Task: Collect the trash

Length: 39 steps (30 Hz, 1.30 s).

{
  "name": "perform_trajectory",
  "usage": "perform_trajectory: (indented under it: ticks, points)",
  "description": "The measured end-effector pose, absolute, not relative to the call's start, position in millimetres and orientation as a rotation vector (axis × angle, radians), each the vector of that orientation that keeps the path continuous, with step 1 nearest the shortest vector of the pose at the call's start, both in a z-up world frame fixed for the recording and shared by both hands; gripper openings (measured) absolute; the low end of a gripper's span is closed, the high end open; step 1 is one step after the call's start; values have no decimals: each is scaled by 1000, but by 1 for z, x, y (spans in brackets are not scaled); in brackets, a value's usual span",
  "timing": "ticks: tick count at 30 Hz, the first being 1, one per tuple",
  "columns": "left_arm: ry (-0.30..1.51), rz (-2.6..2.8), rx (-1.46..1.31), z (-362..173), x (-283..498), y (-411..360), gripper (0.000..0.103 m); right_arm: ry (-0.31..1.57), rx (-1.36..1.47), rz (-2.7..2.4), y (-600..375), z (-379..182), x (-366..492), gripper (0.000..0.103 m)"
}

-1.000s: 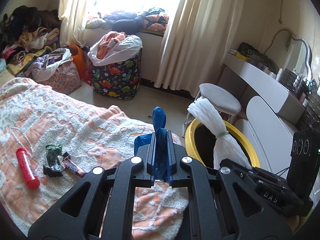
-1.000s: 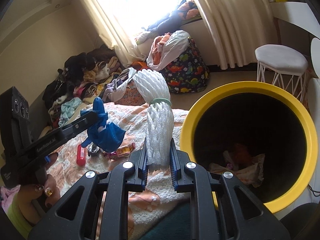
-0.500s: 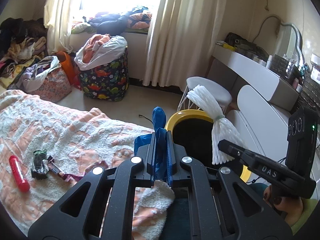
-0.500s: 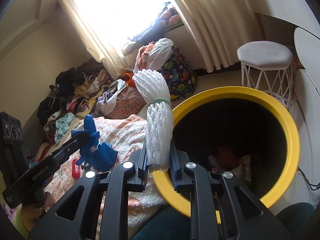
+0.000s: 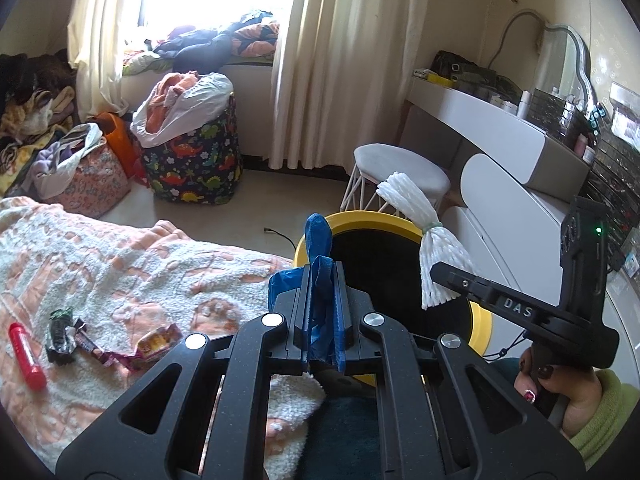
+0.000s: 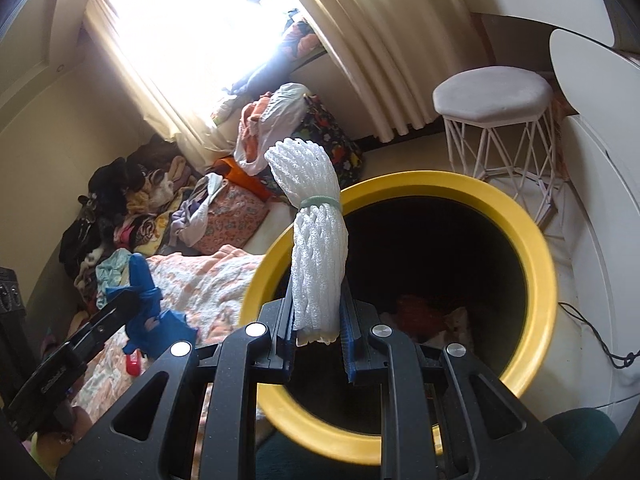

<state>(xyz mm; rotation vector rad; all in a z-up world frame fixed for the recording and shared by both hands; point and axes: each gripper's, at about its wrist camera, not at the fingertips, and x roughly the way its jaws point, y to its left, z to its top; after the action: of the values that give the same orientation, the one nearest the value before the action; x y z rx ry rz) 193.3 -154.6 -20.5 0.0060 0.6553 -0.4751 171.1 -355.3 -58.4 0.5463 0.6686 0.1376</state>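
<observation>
My left gripper (image 5: 322,276) is shut on a crumpled blue glove (image 5: 318,240), held over the bed's edge next to the yellow-rimmed trash bin (image 5: 356,218). My right gripper (image 6: 318,312) is shut on a white foam net bundle (image 6: 316,240) tied with a green band, hanging above the near-left rim of the bin (image 6: 520,240). The left wrist view shows the bundle (image 5: 436,252) and right gripper over the bin. Some trash lies at the bin's bottom (image 6: 424,316). A red tube (image 5: 26,354) and snack wrappers (image 5: 100,350) lie on the blanket.
A peach and white blanket (image 5: 120,264) covers the bed at left. A white stool (image 5: 400,168) stands behind the bin, a white dresser (image 5: 500,148) to its right. A dinosaur-print hamper (image 5: 192,164) and clothes piles (image 6: 132,208) sit by the window. A person's hand (image 5: 560,384) grips the right tool.
Both grippers have swung right, away from the bed toward the bin. The foam bundle has come over the bin's opening, and the blue glove has reached the bin's rim.
</observation>
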Motion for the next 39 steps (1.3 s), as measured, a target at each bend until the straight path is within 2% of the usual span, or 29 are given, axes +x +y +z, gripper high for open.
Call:
perform_trajectory:
  ticks: [17, 39]
  points:
    - [702, -534, 58, -44, 199, -199, 5, 710, 568, 73, -389, -81, 177, 18]
    - [775, -553, 43, -73, 246, -237, 5, 742, 607, 60, -399, -95, 181, 20]
